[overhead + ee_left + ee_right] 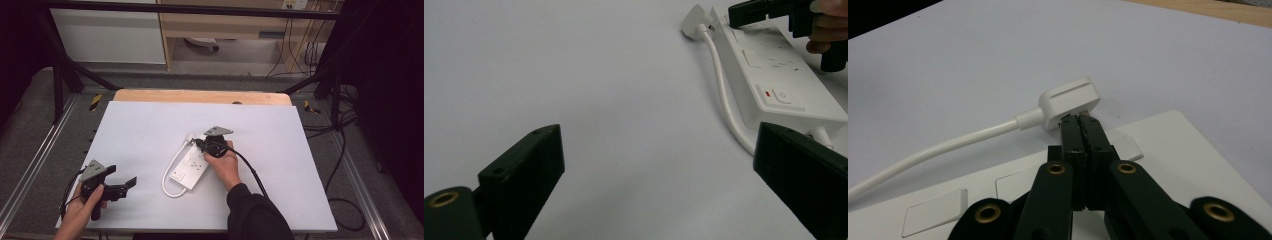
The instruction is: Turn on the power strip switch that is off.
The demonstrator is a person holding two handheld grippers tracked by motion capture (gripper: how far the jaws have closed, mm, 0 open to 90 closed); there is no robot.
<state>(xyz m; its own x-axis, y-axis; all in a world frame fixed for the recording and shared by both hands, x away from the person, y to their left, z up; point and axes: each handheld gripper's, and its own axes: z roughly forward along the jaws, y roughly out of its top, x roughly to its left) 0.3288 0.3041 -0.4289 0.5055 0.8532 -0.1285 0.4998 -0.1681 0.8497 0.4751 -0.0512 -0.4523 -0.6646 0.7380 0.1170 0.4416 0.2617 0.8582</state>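
My right gripper (199,143) is over the far end of the power strip (192,165), fingers (1082,131) pressed together with nothing between them, tips just short of the plug (1070,101). In the right gripper view the plug lies at 12 o'clock from the tips, apparently touching or nearly so; contact cannot be confirmed. The plug body points toward 1 o'clock in that view, and its cord (943,145) runs off toward 8 o'clock. On the table (145,130), seen from the high view, the strip sits just right of centre, long axis running from 7 o'clock to 1 o'clock, with the plug (190,137) at its far end and the cord looping along its left side back to the near end. My left gripper (126,186) is near the table's front-left corner, fingers (524,175) spread wide and empty, well apart from the strip, which lies at 2 o'clock from it. The right hand is the nearer one. Judgement: any grasp of the plug requires opening the right fingers first, then advancing toward 12 o'clock, across the plug's width.
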